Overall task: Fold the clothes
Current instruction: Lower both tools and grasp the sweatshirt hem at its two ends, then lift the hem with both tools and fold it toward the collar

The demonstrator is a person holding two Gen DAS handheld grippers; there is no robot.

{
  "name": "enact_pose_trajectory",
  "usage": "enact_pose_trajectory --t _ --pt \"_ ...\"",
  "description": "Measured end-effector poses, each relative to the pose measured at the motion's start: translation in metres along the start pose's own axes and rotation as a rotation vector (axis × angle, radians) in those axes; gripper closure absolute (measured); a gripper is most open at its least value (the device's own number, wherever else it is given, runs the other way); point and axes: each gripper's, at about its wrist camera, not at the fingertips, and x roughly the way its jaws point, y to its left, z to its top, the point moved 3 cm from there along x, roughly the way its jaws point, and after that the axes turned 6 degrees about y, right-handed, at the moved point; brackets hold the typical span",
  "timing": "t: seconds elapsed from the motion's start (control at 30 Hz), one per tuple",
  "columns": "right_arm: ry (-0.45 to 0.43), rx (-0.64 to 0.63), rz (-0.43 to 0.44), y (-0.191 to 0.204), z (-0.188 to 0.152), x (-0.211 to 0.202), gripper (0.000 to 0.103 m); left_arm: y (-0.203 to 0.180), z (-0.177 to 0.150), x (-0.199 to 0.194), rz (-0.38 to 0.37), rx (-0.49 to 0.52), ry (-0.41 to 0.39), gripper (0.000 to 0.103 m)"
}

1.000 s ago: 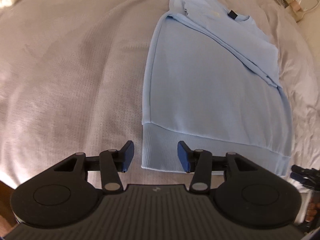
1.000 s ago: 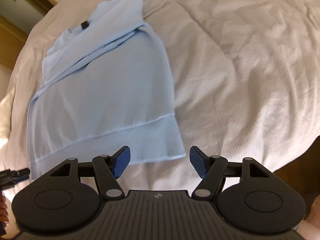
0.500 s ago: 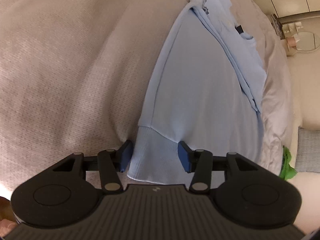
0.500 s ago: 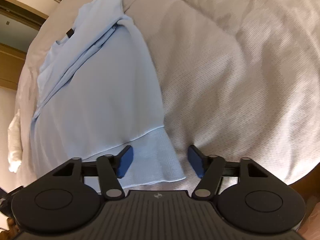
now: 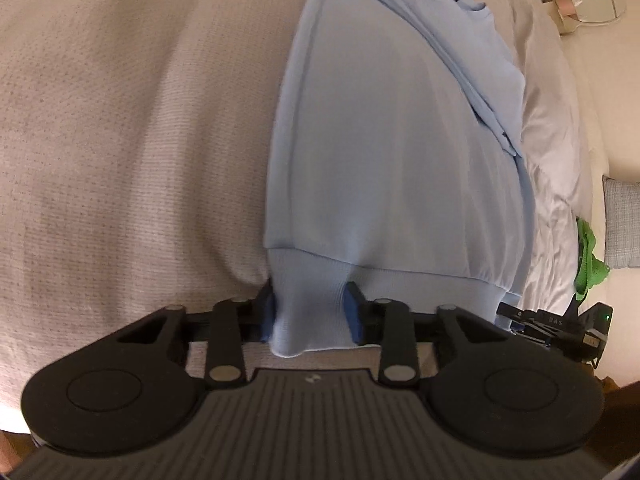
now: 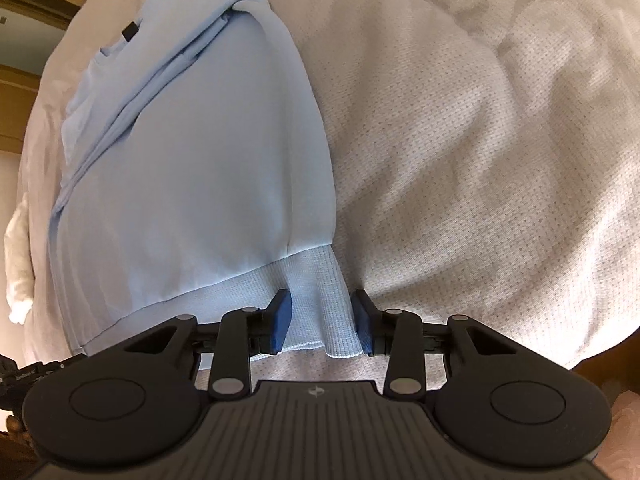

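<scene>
A light blue sweatshirt (image 5: 400, 152) lies flat on the bed, sleeves folded across its chest, ribbed hem nearest me. My left gripper (image 5: 310, 312) is open, its jaws either side of the hem's left corner, the ribbing bunched between the blue pads without being clamped. In the right wrist view the sweatshirt (image 6: 200, 168) runs up and left. My right gripper (image 6: 322, 320) is open, with the hem's right corner between its pads. The right gripper (image 5: 560, 324) also shows at the left view's right edge.
A pale woven bedspread (image 5: 120, 140) covers the bed (image 6: 480, 160). A green cloth (image 5: 588, 256) and a grey cushion (image 5: 624, 220) lie off the bed's right side. A round mirror and small items (image 5: 588, 4) stand far right. A white pillow (image 6: 18, 272) lies at the left.
Both grippers have dropped low and moved forward onto the hem. Each hem corner, earlier ahead of the jaws, now sits between them, and the ribbing has bunched a little.
</scene>
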Motion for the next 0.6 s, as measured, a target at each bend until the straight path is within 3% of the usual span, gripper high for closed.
enact_pose_trajectory --t 0.17,0.37,0.47,0.6 --pt "0.036 0.008 -0.004 -0.001 0.001 -0.001 0.091 -0.004 0.002 -0.004 -0.023 -0.028 0.017 0.095" --pt "0.083 -0.084 0.011 0.020 0.015 -0.027 0.095 -0.030 0.006 -0.038 -0.067 -0.019 -0.008 0.096" --pt "0.067 -0.106 0.056 0.033 0.028 -0.054 0.095 -0.056 0.023 -0.063 -0.109 0.003 -0.075 0.096" --pt "-0.048 -0.151 0.159 0.062 0.063 -0.099 0.096 -0.092 0.074 -0.097 -0.184 0.053 -0.224 0.096"
